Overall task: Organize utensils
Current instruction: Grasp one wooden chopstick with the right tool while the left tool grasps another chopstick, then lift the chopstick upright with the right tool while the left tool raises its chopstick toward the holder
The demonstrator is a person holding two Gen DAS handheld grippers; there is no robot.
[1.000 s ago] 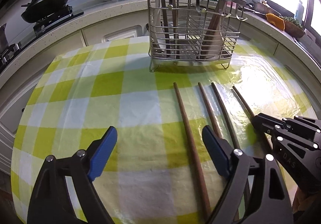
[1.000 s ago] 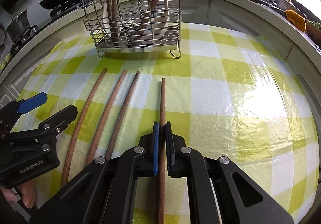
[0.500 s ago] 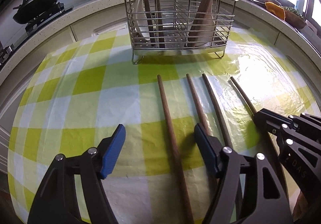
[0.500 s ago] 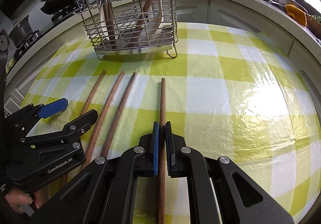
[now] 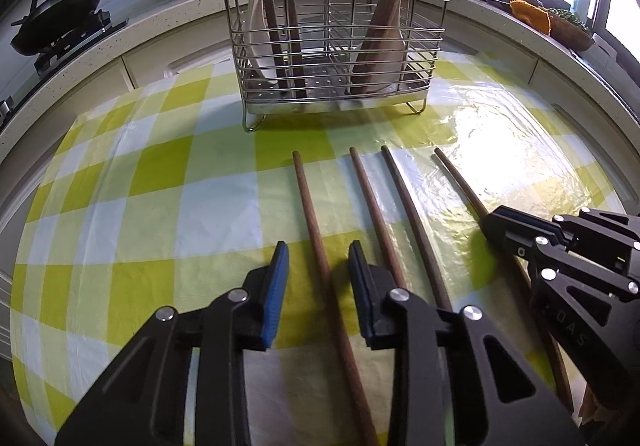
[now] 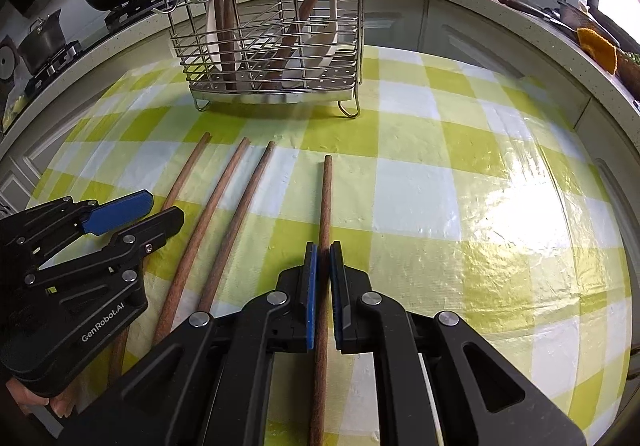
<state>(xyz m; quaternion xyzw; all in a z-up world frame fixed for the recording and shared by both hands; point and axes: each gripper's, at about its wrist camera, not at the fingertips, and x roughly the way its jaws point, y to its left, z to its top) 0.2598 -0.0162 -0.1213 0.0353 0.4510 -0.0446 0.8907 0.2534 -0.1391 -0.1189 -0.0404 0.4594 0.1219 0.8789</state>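
The left gripper (image 5: 318,266) has just been closing its jaws and now stands narrow around the leftmost chopstick (image 5: 310,206), its blue pads (image 5: 276,286) a little apart from the wood on either side. The right gripper (image 6: 323,266) is clamped tight on the rightmost chopstick (image 6: 326,198), pads pressed against its shaft. Four chopsticks lie on the table, side by side and fanned slightly; the two middle chopsticks (image 5: 400,206) are untouched. Each is a long, slim, round stick of reddish-brown wood with a blunt end pointing toward the wire utensil rack (image 5: 336,26). The rack stands just beyond those ends and holds upright wooden utensils and a white spoon. Everything rests on a glossy green-and-white checked tablecloth (image 5: 140,206).
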